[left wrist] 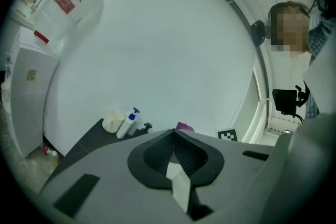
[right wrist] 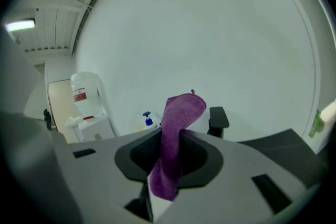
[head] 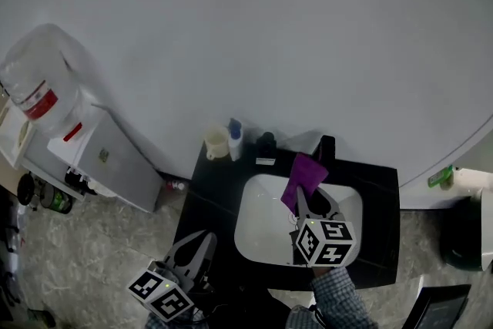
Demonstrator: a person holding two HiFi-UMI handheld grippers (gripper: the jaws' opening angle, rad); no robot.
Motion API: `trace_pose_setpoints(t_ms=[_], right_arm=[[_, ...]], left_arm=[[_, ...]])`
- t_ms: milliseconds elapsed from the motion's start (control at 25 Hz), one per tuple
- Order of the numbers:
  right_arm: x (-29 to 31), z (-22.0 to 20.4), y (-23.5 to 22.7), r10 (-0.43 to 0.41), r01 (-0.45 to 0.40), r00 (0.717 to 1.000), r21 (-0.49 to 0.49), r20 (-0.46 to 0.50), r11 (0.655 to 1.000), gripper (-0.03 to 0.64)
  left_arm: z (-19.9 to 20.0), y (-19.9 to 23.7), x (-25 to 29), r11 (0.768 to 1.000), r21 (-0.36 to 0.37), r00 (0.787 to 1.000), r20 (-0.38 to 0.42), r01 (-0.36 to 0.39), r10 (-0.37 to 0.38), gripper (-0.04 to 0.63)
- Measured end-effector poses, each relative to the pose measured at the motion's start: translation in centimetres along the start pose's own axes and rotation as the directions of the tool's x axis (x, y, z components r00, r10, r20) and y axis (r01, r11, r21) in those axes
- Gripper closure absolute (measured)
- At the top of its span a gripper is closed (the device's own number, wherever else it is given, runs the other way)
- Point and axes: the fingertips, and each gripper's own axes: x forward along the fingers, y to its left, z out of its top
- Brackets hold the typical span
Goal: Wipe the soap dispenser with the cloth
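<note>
Soap dispenser (head: pixel 235 139): white bottle w/ blue pump, upright at the rear edge of the black table (head: pixel 204 193), against the wall, just left of centre in the head view. A cream cup (head: pixel 216 142) stands just beside it on the frame-left side. A small black fitting (head: pixel 266 139) sits near it on the frame-right side. A white basin (head: pixel 254 231) is set into the table below these items in the frame.

R tool (head: pixel 299 200): positioned over the basin, lower centre-right of the head view. Jaws are clamped on the purple cloth (head: pixel 303 179). In the right gripper view the cloth (right wrist: pixel 176 134) runs btwn the jaws: one end stands up past the tips, the other hangs down behind them. The dispenser (right wrist: pixel 148 119) shows left of the cloth there, apart from it, no contact.

L tool (head: pixel 196 243): lower left of the head view, at the table's front-left corner. In the left gripper view the jaws are together w/ nothing btwn them. The dispenser (left wrist: pixel 132 122) and cup (left wrist: pixel 113 121) lie beyond the tips, left of centre, well apart from the tool.

A water cooler (head: pixel 38 88) w/ red-labelled bottle occupies the left of the head view.
</note>
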Motion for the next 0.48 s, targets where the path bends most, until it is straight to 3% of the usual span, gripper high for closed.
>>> trace_pose_setpoints(t_ms=[240, 480], right_arm=[[8.7, 2.5, 1.4, -0.063, 0.055, 0.997, -0.143, -0.047, 0.988, 0.531], [15.4, 1.3, 2.9, -0.07, 0.063, 0.992, -0.071, -0.107, 0.996, 0.531]], left_arm=[[3.9, 3.8, 1.5, 1.0, 0.013, 1.0, 0.015, 0.005, -0.005, 0.594], [6.3, 7.9, 1.9, 1.0, 0.017, 1.0, 0.011, -0.011, 0.011, 0.594]])
